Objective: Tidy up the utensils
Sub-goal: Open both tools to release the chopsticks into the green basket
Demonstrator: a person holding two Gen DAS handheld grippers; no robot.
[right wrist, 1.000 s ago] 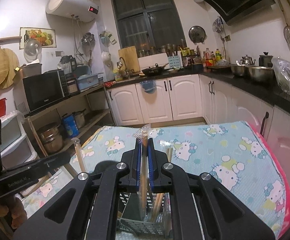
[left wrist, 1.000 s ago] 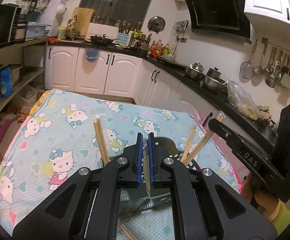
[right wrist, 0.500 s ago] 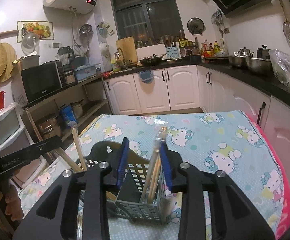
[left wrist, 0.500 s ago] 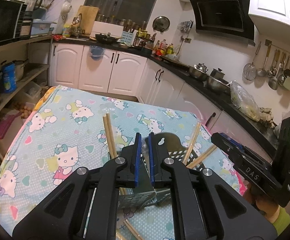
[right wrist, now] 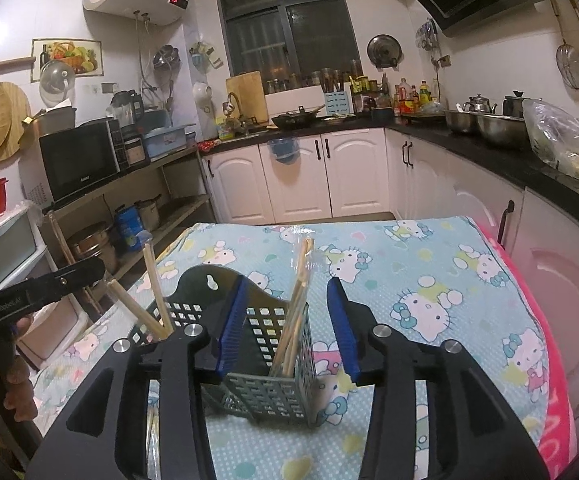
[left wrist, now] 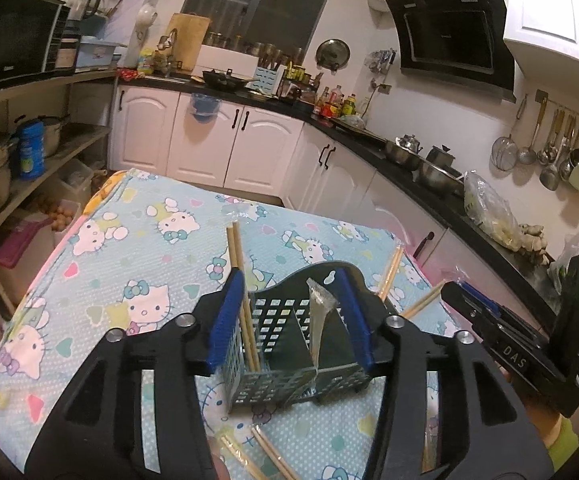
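Left wrist view: left claw just opened, jaws astride grey slotted caddy on table, gripping nothing. Wrapped chopsticks lean inside at 11 o'clock; loose ones at 6. Light, stiff, film slippery; pinch mid-shaft. Right tool reads "DAS".

Right wrist view: right claw also just opened, released chopstick pair standing in caddy. Left tool's lettering blurred.
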